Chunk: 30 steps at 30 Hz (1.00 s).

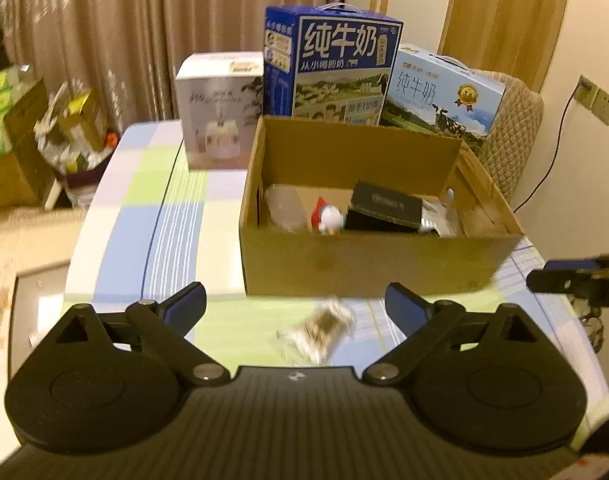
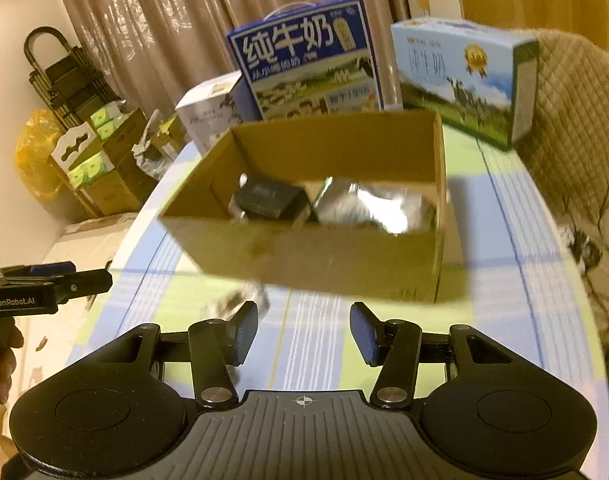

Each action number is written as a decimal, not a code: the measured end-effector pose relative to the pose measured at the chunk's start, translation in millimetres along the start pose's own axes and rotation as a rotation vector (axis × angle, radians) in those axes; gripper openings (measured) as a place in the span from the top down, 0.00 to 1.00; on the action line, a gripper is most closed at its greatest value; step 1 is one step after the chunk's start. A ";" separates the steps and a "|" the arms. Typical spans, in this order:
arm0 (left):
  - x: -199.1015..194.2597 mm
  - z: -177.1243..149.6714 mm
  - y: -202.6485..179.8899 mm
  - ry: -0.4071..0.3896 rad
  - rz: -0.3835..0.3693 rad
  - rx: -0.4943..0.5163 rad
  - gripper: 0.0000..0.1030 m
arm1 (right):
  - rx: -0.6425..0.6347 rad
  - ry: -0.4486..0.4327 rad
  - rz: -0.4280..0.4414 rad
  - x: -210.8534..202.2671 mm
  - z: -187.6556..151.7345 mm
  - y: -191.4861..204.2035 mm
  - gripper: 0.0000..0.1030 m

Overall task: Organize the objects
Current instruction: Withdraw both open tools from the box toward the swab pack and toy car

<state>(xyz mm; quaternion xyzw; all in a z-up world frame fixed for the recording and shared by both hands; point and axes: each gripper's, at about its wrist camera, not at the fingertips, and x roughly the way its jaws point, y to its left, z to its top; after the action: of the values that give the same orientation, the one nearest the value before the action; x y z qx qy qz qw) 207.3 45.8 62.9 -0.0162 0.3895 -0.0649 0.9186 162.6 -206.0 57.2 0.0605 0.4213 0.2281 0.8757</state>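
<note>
Left gripper (image 1: 295,308) spread wide, level above a blurred small packet (image 1: 318,332) on the tabletop (image 1: 172,200), right gripper (image 2: 304,334) spread, empty, facing the cardboard box (image 2: 304,248), contents blurred.

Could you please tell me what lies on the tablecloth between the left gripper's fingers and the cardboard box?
A small crumpled wrapper, blurred, lies on the tablecloth between the left gripper and the cardboard box; the left wrist view shows it.

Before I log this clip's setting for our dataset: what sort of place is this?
Most likely a lived-in home room, not a lab. Long curtains hang behind a table with a checked cloth, milk gift cartons stand behind the cardboard box, and a quilted chair cover sits beside it.
</note>
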 end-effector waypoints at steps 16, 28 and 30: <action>-45.2 -85.5 5.6 0.043 0.033 -0.056 0.01 | -0.008 0.054 0.039 -18.9 -78.2 36.7 0.53; -39.9 -92.8 14.7 0.061 0.029 -0.044 0.01 | -0.027 0.079 0.035 -1.3 -76.2 43.3 0.53; -35.7 -91.0 16.7 0.069 0.023 -0.032 0.01 | -0.037 0.087 0.037 6.5 -75.6 46.0 0.53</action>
<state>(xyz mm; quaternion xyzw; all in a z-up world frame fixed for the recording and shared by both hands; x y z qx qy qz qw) 119.2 68.9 23.6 -0.0243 0.4220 -0.0486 0.9050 92.3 -168.7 18.1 0.0423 0.4536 0.2543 0.8531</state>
